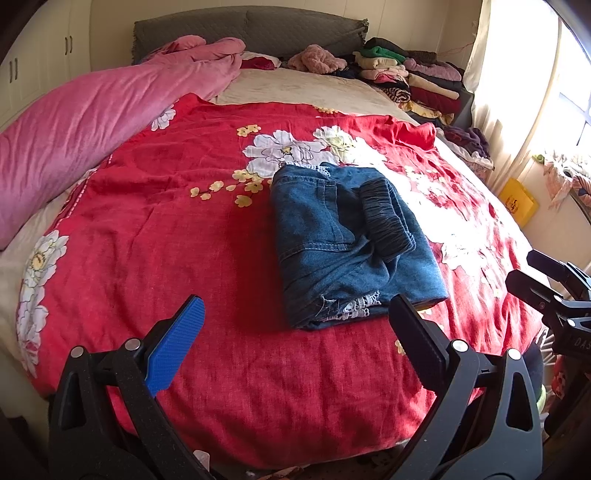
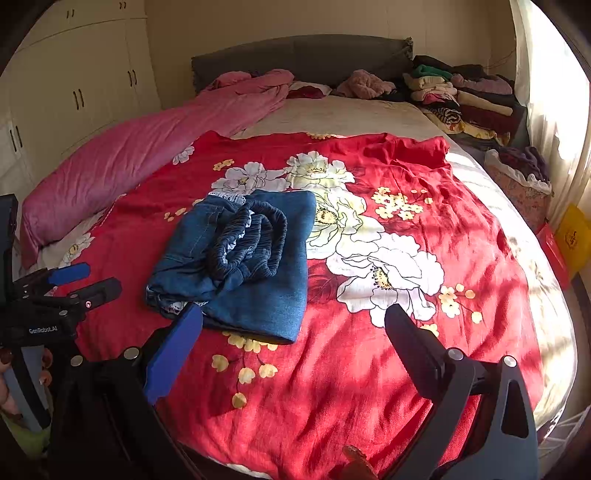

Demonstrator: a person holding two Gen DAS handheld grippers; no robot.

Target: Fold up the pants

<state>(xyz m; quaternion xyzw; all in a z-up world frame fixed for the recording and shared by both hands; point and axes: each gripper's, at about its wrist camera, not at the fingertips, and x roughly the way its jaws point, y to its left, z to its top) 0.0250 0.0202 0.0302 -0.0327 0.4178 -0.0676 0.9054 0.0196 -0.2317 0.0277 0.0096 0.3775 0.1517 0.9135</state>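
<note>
Item: folded blue denim pants (image 1: 347,240) with a dark gathered elastic waistband (image 1: 388,221) uppermost and white lace trim at the hems; lies as a compact rectangular bundle on the red floral bedspread (image 1: 166,229), roughly mid-bed, partly over the printed white flowers

Left claw (image 1: 295,339): black frame, one blue ribbed pad and one black pad; fingers spread wide, holding nothing, poised above the bedspread just short of the bundle's near edge, its black finger close to the near right corner. In the right wrist view it (image 2: 81,280) shows at the far left, gripped by a hand (image 2: 22,373) with painted nails

Right claw (image 2: 295,332): same build; fingers spread wide, holding nothing, above the bedspread, its blue finger overlapping the bundle's near edge in view; contact cannot be told

Surroundings: long pink plush quilt (image 1: 92,122) rolled along the left side of the bed; grey padded headboard (image 1: 251,29); stack of folded mixed-colour clothes (image 1: 410,74) at the far right corner; cream wardrobe doors (image 2: 74,92) with dark handles on the left wall; yellow bag (image 1: 517,201) on the floor at right, near the sunlit curtain
</note>
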